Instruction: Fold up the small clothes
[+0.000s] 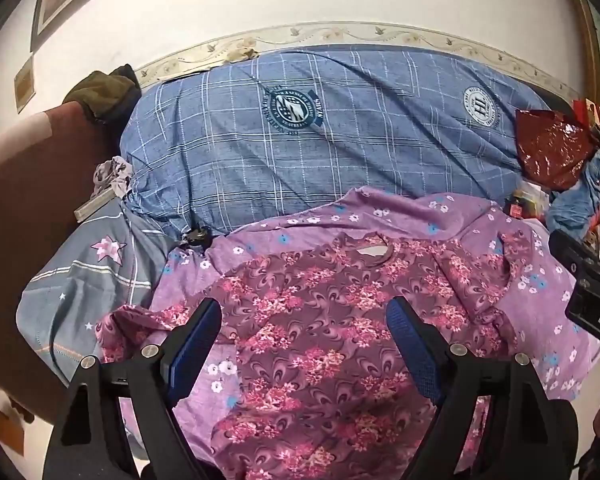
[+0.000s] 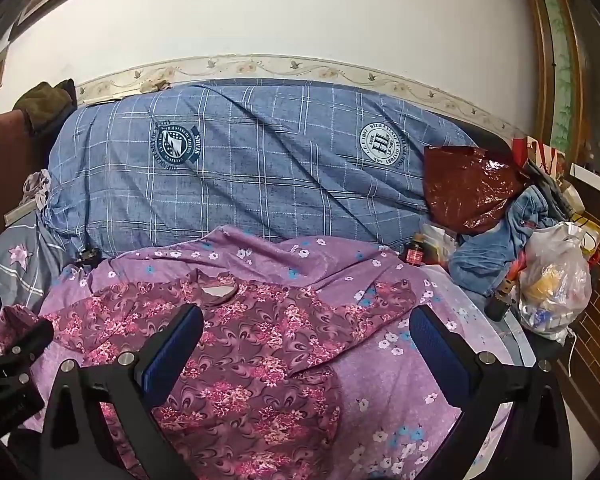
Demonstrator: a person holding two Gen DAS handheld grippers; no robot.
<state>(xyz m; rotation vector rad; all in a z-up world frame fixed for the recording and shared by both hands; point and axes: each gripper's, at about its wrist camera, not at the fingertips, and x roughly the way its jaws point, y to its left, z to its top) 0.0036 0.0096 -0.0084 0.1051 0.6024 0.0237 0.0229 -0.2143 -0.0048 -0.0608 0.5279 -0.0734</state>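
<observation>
A small maroon top with pink flowers (image 1: 312, 320) (image 2: 236, 344) lies spread flat on a purple flowered sheet (image 1: 540, 280) (image 2: 400, 380), neckline toward the wall. My left gripper (image 1: 306, 312) hovers open above the garment's middle and left side, nothing between its blue pads. My right gripper (image 2: 306, 322) stands wide open over the garment's right half, also holding nothing. The right gripper's black body shows at the right edge of the left wrist view, and the left gripper's body at the left edge of the right wrist view.
A blue checked duvet (image 1: 320, 132) (image 2: 240, 168) is piled behind the garment against the wall. A dark red plastic bag (image 2: 468, 188), blue clothing (image 2: 496, 248), a small bottle (image 2: 414, 254) and a clear plastic bag (image 2: 556, 280) crowd the right. A grey star pillow (image 1: 88, 276) lies left.
</observation>
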